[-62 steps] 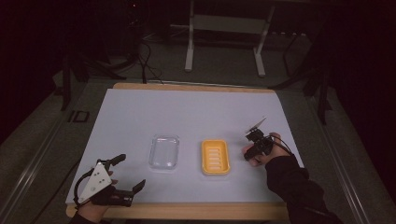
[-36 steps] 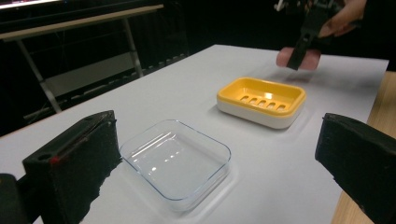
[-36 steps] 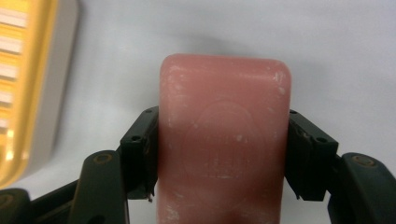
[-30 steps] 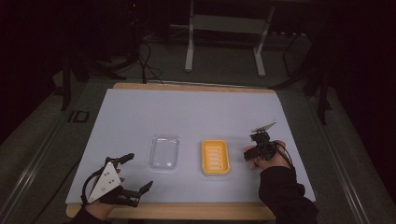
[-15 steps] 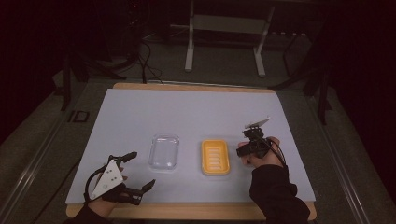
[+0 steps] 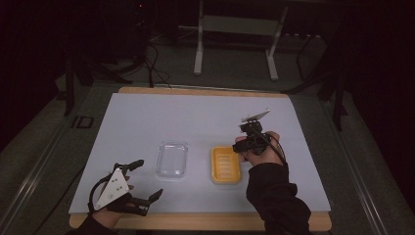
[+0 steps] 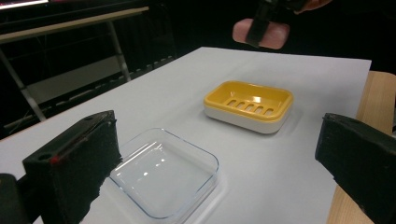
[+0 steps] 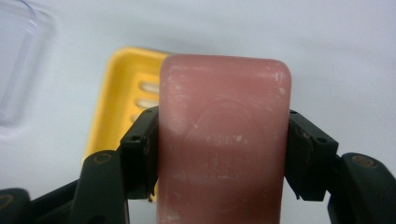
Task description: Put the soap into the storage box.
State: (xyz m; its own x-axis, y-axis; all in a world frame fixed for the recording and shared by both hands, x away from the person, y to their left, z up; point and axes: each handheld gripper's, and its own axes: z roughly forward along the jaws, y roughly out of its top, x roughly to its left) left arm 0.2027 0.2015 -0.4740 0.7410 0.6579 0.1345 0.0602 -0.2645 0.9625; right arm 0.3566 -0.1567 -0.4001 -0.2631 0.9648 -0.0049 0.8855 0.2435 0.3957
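While the right gripper [image 8: 219, 154] clamps a pink soap bar [image 8: 223, 144] above the yellow dish [image 6: 226, 165], the left gripper [image 6: 138, 181] rests on the table [image 6: 147, 117]. Its jaws gape empty.

Pink soap bar [image 8: 224, 140], rounded at the corners, faint oval stamp on its broad face, clamped across its 2 long sides by the right hand-held gripper [image 8: 224, 158] and held in the air above the bench [image 6: 147, 122], over the right edge of the soap dish. Yellow soap dish [image 6: 225, 165] with slotted tray and white base, empty, flat on the bench. Clear shallow rectangular lid [image 6: 172, 159], just left of the dish, apart from it.
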